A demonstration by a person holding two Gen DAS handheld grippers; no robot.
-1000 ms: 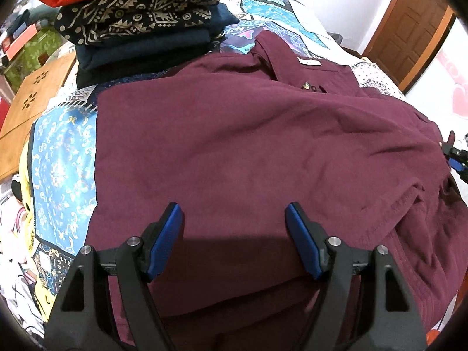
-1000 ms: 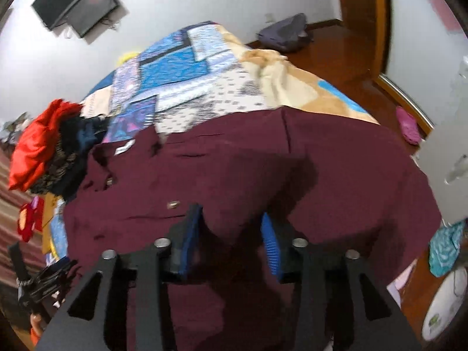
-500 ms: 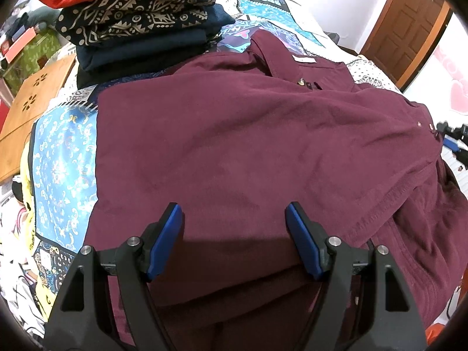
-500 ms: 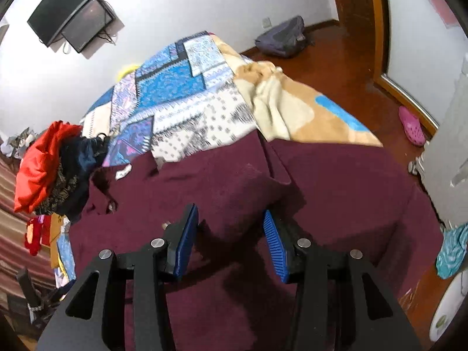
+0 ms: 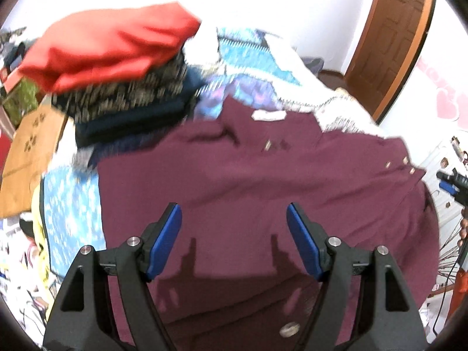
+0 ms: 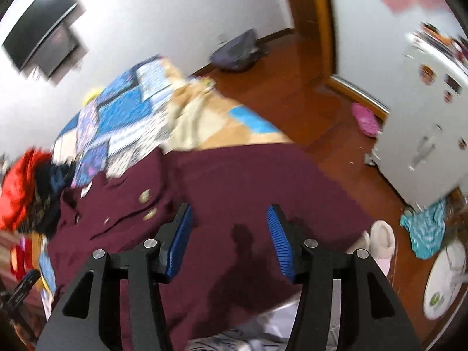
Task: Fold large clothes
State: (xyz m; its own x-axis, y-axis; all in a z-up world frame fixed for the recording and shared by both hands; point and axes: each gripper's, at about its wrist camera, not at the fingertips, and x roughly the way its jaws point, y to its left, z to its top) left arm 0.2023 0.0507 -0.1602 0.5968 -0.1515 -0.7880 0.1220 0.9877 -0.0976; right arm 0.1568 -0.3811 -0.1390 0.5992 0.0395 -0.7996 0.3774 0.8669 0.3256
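A large maroon button shirt [image 5: 239,181] lies spread on the patchwork bed, collar and white label toward the far side. It also fills the lower middle of the right wrist view [image 6: 251,181]. My left gripper [image 5: 234,231] is open and empty, held above the shirt's near part. My right gripper [image 6: 228,228] is open and empty above the shirt's right half. The right gripper also shows at the right edge of the left wrist view [image 5: 450,181]. Both views are motion-blurred.
A stack of folded clothes [image 5: 117,73] with a red item on top stands at the bed's far left. A patchwork quilt [image 6: 122,117] covers the bed. A wooden door [image 5: 389,38], a backpack [image 6: 237,52], slippers [image 6: 380,237] and a white cabinet [image 6: 424,122] surround the bed.
My right gripper has opened and let go of the shirt fold it pinched; the fabric now lies flat. Both grippers have lifted and tilted up, away from the shirt.
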